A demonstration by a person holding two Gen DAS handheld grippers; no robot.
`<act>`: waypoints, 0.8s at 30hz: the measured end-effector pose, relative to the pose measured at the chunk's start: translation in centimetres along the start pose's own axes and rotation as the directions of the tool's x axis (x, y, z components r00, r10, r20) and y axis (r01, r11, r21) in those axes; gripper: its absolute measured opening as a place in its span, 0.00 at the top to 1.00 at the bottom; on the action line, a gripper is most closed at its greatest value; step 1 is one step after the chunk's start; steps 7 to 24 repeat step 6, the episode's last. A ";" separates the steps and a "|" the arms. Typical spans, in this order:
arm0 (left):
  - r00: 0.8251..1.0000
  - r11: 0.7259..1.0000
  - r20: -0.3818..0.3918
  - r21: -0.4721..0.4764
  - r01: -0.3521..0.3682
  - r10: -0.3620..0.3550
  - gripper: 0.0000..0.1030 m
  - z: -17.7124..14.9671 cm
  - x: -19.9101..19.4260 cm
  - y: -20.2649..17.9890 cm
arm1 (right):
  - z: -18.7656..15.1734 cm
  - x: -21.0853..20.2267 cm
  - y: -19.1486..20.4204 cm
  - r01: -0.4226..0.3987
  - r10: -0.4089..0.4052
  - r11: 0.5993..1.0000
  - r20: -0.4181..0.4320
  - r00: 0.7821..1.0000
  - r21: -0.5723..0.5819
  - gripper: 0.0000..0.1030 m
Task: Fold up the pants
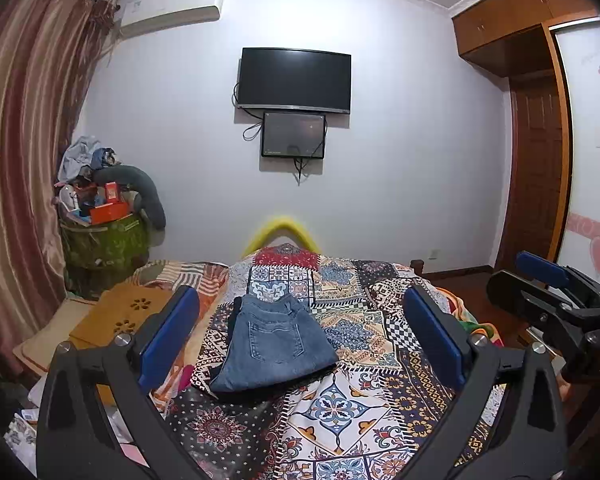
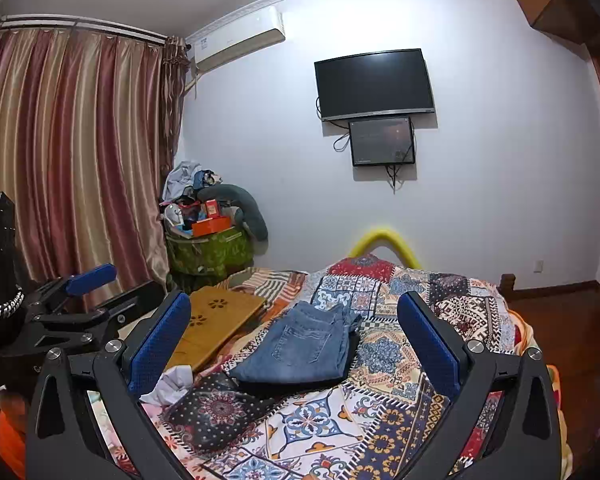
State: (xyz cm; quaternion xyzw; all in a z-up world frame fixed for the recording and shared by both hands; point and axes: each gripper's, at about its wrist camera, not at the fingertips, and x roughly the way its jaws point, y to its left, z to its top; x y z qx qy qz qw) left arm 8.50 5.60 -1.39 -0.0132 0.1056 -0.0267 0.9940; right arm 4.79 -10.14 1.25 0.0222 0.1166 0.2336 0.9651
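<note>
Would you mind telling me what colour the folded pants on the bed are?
Faded blue denim, folded pants with a back pocket showing; clearest in the left wrist view.

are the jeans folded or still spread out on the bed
Folded. The jeans lie as a compact layered rectangle on the patterned quilt, back pocket up, no legs stretched out.

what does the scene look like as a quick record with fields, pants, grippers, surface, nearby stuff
pants: blue jeans folded into a compact stack, back pocket up, lying on something dark
surface: patchwork bedspread on a bed
left gripper: open, empty, apart from the jeans
right gripper: open, empty, apart from the jeans
nearby: wooden lap tray on the bed left of the jeans
wall: dark television with a smaller screen beneath
task state: fold looks done
</note>
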 end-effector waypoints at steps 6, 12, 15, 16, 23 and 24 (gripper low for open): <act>1.000 1.000 -0.003 0.002 -0.007 0.007 0.00 -0.2 0.2 0.1 | -0.1 0.2 0.2 0.003 -0.003 1.000 -0.005 1.000 0.003 0.00; 1.000 1.000 -0.003 0.002 -0.007 0.007 0.00 -0.2 0.2 0.1 | -0.1 0.2 0.2 0.003 -0.003 1.000 -0.005 1.000 0.003 0.00; 1.000 1.000 -0.003 0.002 -0.007 0.007 0.00 -0.2 0.2 0.1 | -0.1 0.2 0.2 0.003 -0.003 1.000 -0.005 1.000 0.003 0.00; 1.000 1.000 -0.003 0.002 -0.007 0.007 0.00 -0.2 0.2 0.1 | -0.1 0.2 0.2 0.003 -0.003 1.000 -0.005 1.000 0.003 0.00; 1.000 1.000 -0.003 0.002 -0.007 0.007 0.00 -0.2 0.2 0.1 | -0.1 0.2 0.2 0.003 -0.003 1.000 -0.005 1.000 0.003 0.00; 1.000 1.000 -0.003 0.002 -0.007 0.007 0.00 -0.2 0.2 0.1 | -0.1 0.2 0.2 0.003 -0.003 1.000 -0.005 1.000 0.003 0.00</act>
